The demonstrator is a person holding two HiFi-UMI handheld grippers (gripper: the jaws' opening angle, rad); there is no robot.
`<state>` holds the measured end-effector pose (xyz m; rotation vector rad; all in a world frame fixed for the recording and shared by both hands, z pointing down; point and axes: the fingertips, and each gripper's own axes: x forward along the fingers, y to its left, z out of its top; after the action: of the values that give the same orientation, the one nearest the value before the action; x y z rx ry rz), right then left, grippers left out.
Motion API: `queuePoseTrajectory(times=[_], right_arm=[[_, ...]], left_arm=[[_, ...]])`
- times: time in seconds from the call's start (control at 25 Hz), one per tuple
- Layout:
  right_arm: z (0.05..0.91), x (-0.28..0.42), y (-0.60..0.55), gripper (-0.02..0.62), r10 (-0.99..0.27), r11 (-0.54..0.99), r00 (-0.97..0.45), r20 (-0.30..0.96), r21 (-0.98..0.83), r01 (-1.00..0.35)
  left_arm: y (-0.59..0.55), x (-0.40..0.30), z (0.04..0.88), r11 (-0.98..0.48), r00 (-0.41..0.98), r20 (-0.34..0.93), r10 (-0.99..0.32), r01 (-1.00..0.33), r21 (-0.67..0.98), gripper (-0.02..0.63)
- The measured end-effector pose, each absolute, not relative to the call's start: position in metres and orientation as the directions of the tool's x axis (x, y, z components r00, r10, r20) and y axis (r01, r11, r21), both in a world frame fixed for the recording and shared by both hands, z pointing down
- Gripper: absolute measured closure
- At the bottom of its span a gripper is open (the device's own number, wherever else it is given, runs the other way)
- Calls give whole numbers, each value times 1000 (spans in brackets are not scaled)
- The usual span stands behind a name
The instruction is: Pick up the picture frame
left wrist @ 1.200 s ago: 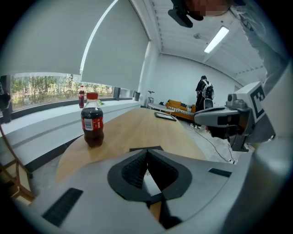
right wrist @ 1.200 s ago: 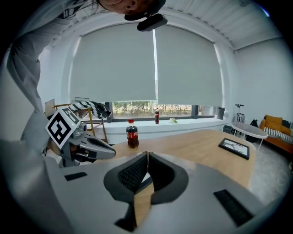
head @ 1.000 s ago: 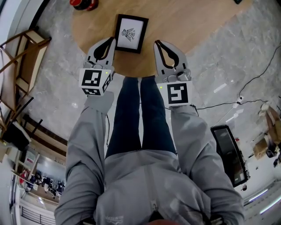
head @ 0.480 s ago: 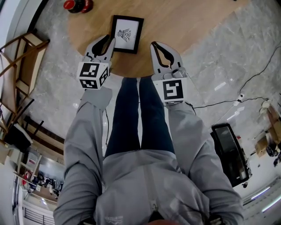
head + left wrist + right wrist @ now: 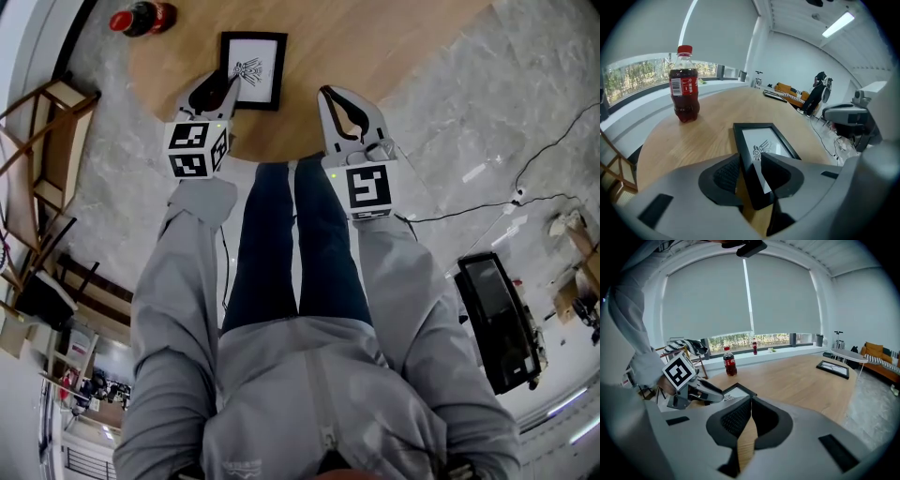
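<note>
The picture frame lies flat on the round wooden desk, in the upper left of the head view and near the desk's lower edge. It has a black border and a white sheet with a small dark drawing.

The left gripper reaches up to the frame's lower left corner. In the left gripper view, the left gripper has its jaws wide apart. They have just been opening, and the near end of the picture frame sits in the gap between them. The right-hand jaw covers part of that end, and I cannot tell whether either pad touches the border.

The right gripper hovers over the desk edge, just right of the frame and apart from it. In its own view the right gripper has its jaws closed together with nothing between them, only bare desk beyond.

A cola bottle with a red cap stands upright on the desk in the upper left of the left gripper view, well apart from the frame. The right gripper view shows a second frame lying flat at the far right of the desk. A wooden chair stands at the left edge of the head view.
</note>
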<state>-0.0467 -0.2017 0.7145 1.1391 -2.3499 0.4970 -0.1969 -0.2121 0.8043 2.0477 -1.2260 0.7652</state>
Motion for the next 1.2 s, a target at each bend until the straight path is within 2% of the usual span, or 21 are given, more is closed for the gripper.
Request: queuePoseTrajectory(times=[0.56, 1.2], right_arm=[[737, 43, -174, 563, -632, 483, -444, 635, -125, -867], [763, 117, -146, 563, -618, 373, -372, 693, -159, -914]], left_arm=[[-196, -92, 804, -478, 456, 755, -471, -851, 216, 453], [-177, -8, 805, -542, 487, 767, -417, -811, 220, 453]])
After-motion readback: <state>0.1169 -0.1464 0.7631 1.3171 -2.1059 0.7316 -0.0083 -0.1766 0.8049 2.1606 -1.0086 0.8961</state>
